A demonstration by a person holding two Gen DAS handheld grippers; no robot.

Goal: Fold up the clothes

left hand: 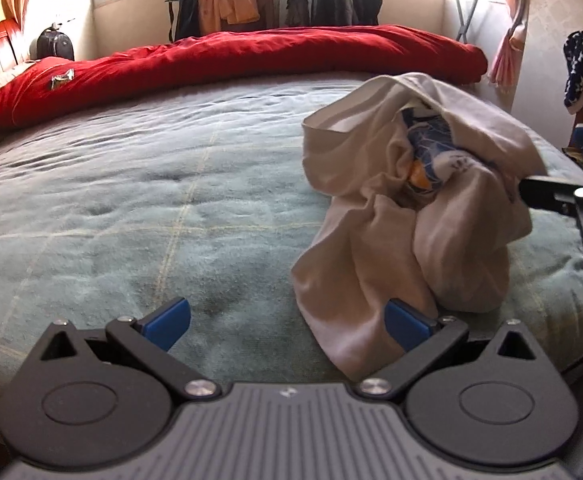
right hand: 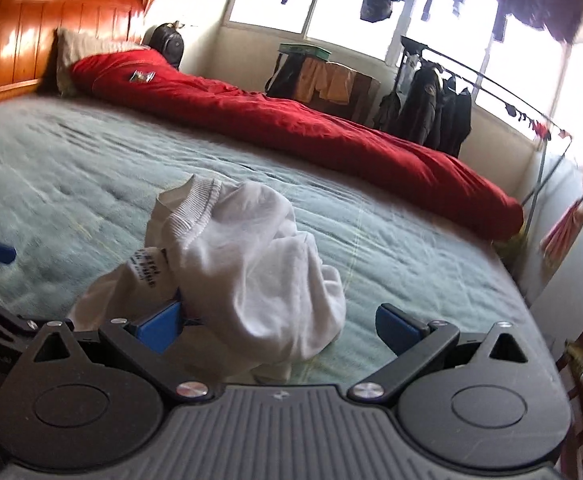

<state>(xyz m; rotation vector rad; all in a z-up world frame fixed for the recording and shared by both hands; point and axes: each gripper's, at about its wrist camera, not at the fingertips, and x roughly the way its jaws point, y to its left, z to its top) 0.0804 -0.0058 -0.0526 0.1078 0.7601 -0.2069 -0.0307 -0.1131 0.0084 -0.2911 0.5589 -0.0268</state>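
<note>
Right now we see a crumpled white T-shirt (left hand: 403, 216) heaped on the pale green blanket (left hand: 139, 208) that covers the bed, toward its near right part in the left wrist view. Its ribbed collar (right hand: 195, 208) stands up at the top of the heap, and a blue and orange print (left hand: 431, 156) shows through a fold in the middle.

Our left gripper (left hand: 287, 322) hangs low over the blanket with its blue pads spread wide; the right pad (left hand: 407, 324) lies against the near edge of the shirt, while the left pad (left hand: 169, 320) is over bare blanket. Nothing is held between them.

Our right gripper (right hand: 277, 324) is likewise spread wide, with the shirt bulging between its pads; cloth touches the left pad (right hand: 159, 326) and the right pad (right hand: 397, 326) stands apart from it. In the left wrist view this gripper comes in from the right edge, its black finger reaching the far side of the heap.

Along the far side of the bed lies a rolled red duvet (left hand: 227, 64), with a pillow (right hand: 79, 46) at its end against the wooden headboard (right hand: 31, 36). Beyond, dark jackets (right hand: 431, 108) hang on a garment rack below the window.
</note>
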